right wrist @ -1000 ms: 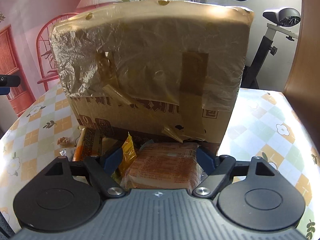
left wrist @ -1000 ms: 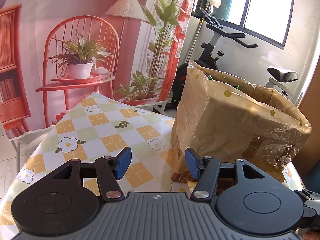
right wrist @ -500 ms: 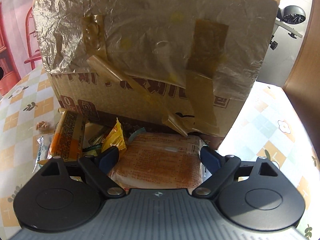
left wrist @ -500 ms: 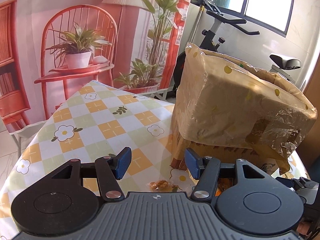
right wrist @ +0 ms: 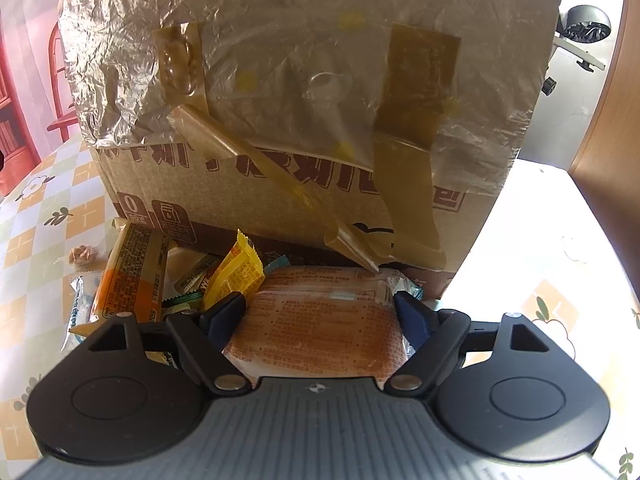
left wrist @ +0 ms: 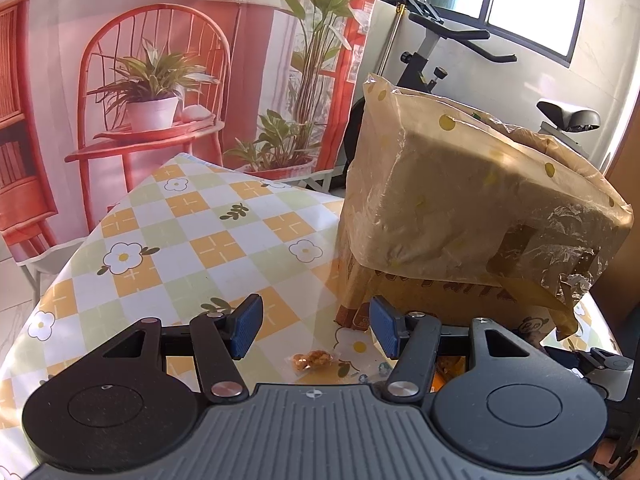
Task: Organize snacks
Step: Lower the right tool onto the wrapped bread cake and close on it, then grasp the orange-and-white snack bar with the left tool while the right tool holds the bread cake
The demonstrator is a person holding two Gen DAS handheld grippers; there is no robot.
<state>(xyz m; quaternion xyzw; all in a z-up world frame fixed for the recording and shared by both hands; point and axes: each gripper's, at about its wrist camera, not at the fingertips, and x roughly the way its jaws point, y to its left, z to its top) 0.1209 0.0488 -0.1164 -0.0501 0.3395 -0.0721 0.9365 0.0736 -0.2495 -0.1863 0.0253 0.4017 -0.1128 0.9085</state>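
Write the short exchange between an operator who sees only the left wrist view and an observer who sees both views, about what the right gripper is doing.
Operator: What is between the jaws of the right gripper?
Observer: An orange packet; the jaws have just been closing against its sides.
Operator: Anything beside it?
Observer: A yellow sachet stands just beyond the left jaw, in front of the cardboard box.
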